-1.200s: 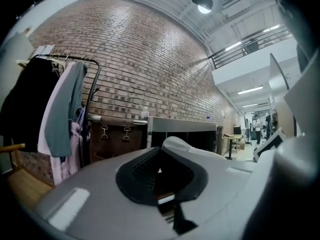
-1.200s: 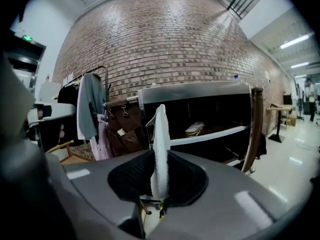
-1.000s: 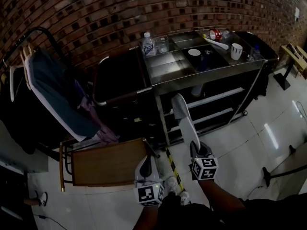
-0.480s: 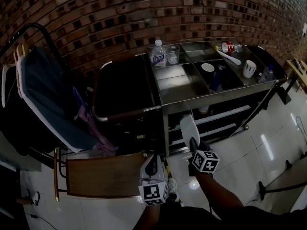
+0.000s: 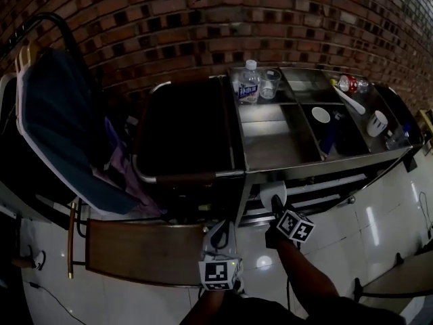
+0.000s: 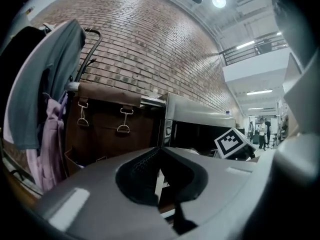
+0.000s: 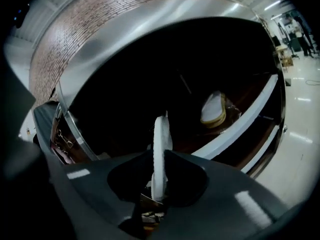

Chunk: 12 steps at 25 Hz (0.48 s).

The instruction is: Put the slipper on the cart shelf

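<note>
At the lower centre of the head view, a white slipper [image 5: 272, 193] is held edge-on between the narrowed jaws of the right gripper [image 5: 277, 208], just under the front rim of the steel cart [image 5: 284, 151] and pointed into its dark shelf space. Deeper inside, at the upper right of the right gripper view, a second slipper [image 7: 214, 110] is seen lying on a shelf [image 7: 245, 121]. Lower left of the head view, the left gripper [image 5: 218, 234] is held with its jaws almost together and nothing between them, facing a brown bag [image 6: 110, 134].
</note>
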{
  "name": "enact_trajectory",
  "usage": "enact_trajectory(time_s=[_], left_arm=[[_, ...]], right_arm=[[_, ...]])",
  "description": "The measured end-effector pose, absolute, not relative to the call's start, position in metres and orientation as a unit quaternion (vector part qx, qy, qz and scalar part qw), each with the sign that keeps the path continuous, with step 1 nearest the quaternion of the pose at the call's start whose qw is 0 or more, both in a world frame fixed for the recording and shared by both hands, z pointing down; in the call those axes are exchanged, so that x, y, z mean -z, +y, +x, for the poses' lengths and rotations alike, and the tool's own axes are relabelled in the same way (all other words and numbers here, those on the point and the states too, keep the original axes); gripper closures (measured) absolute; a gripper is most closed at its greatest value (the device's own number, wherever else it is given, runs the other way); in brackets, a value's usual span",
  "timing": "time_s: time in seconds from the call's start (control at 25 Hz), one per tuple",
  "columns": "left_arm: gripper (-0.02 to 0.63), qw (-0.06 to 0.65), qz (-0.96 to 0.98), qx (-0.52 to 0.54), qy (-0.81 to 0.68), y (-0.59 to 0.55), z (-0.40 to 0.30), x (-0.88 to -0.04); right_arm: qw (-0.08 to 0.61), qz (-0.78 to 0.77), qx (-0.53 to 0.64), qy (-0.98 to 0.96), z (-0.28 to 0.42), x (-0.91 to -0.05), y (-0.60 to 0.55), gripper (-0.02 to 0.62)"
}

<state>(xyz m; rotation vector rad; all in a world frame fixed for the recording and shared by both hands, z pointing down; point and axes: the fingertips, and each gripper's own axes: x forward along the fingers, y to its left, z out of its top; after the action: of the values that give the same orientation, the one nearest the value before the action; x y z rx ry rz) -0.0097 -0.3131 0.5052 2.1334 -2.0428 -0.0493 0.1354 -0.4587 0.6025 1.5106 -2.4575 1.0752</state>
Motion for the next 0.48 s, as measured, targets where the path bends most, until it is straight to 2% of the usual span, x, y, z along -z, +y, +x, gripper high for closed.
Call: enact_trajectory(time_s=[0.28,0.48], left_arm=[[0.589,0.098,0.714,0.011,-0.693,-0.338,-0.016,-0.512],[0.589,0.1,0.711,0.009,-0.696,-0.346,-0.017,-0.516]], right_arm=[[0.025,0.483,-0.377,-0.79,0.118,-0.623,-0.489,0.534],[0.079,0.513,-0.301,-0.8,0.116,-0.63,-0.506,0.518]])
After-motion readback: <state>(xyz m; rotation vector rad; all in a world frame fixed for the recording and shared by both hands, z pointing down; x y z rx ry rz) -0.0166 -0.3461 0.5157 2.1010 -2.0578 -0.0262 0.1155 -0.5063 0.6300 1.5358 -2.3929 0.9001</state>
